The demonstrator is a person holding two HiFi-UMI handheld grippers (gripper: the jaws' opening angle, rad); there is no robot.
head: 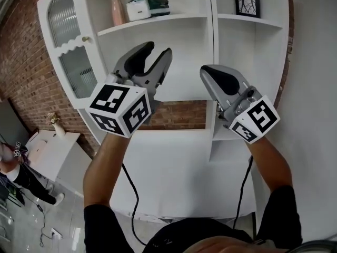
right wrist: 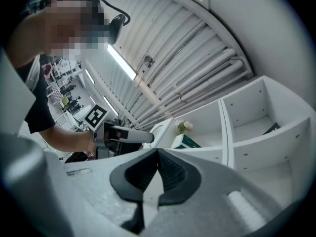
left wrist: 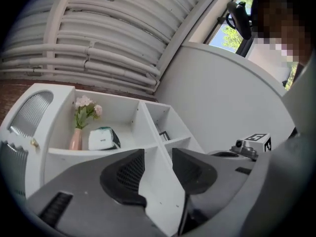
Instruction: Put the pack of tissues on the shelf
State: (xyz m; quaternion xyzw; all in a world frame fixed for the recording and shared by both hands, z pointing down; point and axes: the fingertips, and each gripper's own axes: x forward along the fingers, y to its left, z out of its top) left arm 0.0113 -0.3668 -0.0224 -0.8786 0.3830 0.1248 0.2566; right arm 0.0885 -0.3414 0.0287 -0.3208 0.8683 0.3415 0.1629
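A white shelving unit point(head: 174, 159) stands against a red brick wall point(head: 26, 73).

Two grey plastic tools, the left gripper point(head: 159, 50) and the right gripper point(head: 206, 71), each carry a white cube point(head: 120, 109) printed with black square markers, and jaws lined with black ribbed pads point(left wrist: 126, 176). A thin black cable point(head: 132, 194) trails from each. The person wears a black top with short sleeves point(head: 102, 223).
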